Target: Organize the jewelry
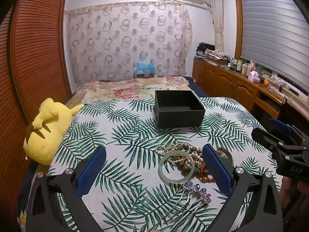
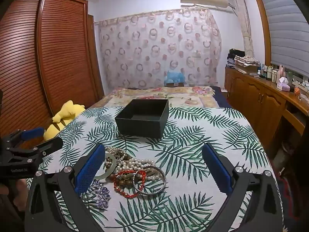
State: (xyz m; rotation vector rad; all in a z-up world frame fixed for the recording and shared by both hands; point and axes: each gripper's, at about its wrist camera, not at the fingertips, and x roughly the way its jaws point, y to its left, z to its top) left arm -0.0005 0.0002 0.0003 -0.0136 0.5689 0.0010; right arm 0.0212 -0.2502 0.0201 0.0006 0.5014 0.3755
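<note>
Black box: card, open-topped, upper centre of both views, on the leaf-print cloth; interior dark, contents not discernible.
Jewelry pile: lower centre-right in the left view, lower centre-left in the right view, near the box but apart from it.
Jade bangle: pale ring at the pile's near-left edge, overlapping wooden beads; in the right view half hidden behind the blue pad.
Pearls: tangled strands; separate pieces cannot be told apart.
Red bracelet: seen in the right view only, overlapped by the silver bangle.
Hair comb: purple flowers, metal prongs, just below the pile; prongs cut off by the finger in the right view.
Left gripper: jaws wide apart, holding nothing; right pad covers the pile's right edge.
Right gripper: jaws wide apart, holding nothing; pile beside its left pad.
Yellow plush: left edge, partly off the cloth.
</note>
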